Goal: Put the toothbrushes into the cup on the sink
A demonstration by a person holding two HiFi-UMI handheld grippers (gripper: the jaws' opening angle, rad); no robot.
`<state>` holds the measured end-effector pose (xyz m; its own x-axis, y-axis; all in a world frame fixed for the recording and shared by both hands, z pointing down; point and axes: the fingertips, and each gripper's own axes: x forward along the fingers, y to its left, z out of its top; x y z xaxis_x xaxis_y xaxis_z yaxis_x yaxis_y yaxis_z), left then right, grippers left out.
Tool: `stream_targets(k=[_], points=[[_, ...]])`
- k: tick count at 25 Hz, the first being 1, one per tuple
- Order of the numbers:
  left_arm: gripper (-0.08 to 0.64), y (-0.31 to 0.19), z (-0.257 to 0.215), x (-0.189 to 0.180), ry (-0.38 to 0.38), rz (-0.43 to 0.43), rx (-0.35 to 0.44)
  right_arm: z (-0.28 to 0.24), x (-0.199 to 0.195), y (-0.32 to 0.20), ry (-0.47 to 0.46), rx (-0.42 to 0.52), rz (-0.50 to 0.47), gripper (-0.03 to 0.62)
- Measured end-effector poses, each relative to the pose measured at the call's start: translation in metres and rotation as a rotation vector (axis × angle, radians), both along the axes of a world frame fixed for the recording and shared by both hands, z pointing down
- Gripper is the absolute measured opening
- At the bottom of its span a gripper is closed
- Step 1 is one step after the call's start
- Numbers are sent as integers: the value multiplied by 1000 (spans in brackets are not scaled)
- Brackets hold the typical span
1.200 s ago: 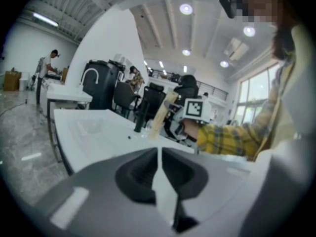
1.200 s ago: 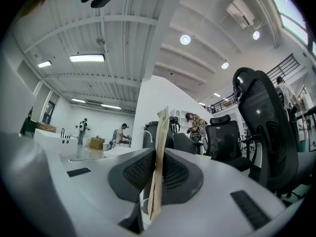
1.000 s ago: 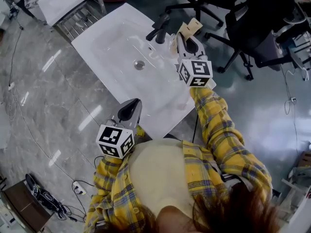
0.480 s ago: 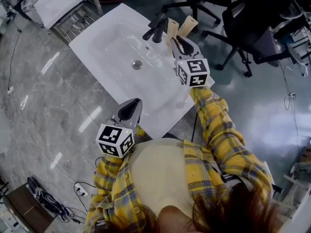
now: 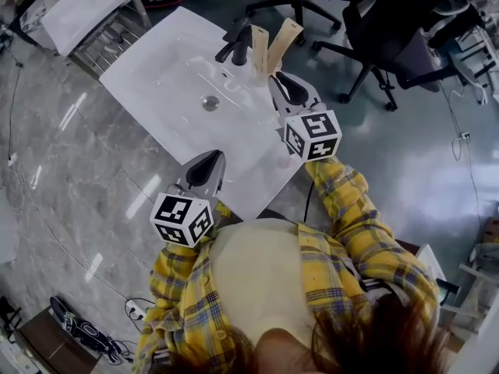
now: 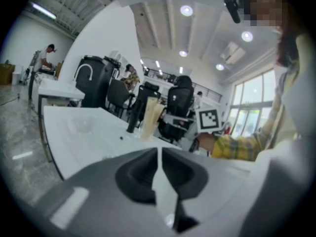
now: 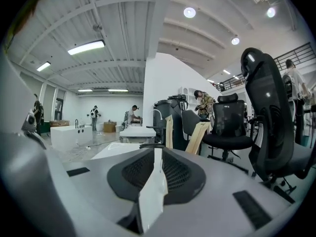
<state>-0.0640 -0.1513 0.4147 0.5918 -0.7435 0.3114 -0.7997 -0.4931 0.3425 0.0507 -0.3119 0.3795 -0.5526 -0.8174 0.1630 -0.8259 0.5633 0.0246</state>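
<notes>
Two toothbrushes (image 5: 269, 47), seemingly boxed in beige sleeves, are seen standing in the cup (image 6: 143, 132) just beside the faucet (image 5: 238, 41), on the far rim of the sink (image 5: 168, 72); one stands near upright and the other is tilted away from the faucet. The cup looks clear and is barely made out from the head view. No other toothbrush is seen near the faucet, so the placing is judged done or nearly so. The right gripper (image 5: 275, 79) is held near the cup, on the side away from the faucet, jaws drawn together with nothing between them. The left gripper (image 5: 214, 158) is kept well apart from the faucet, at the near edge of the sink, jaws likewise closed and empty. Risk: the load is tall and top-heavy, so a tip-over could be caused by a nudge from the right gripper's nose. With the cup so close to the rim, it could be sent off the sink.
</notes>
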Motion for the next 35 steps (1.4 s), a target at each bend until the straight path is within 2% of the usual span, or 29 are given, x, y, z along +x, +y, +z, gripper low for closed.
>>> stream_targets(k=[5, 22, 35], points=[[26, -4, -2, 3, -1, 18, 11, 8, 9, 29, -12, -86, 21, 37], [26, -4, -5, 1, -6, 36, 20, 14, 21, 89, -102, -208, 60, 31], [26, -2, -3, 1, 4, 20, 11, 32, 8, 118, -129, -311, 58, 14]])
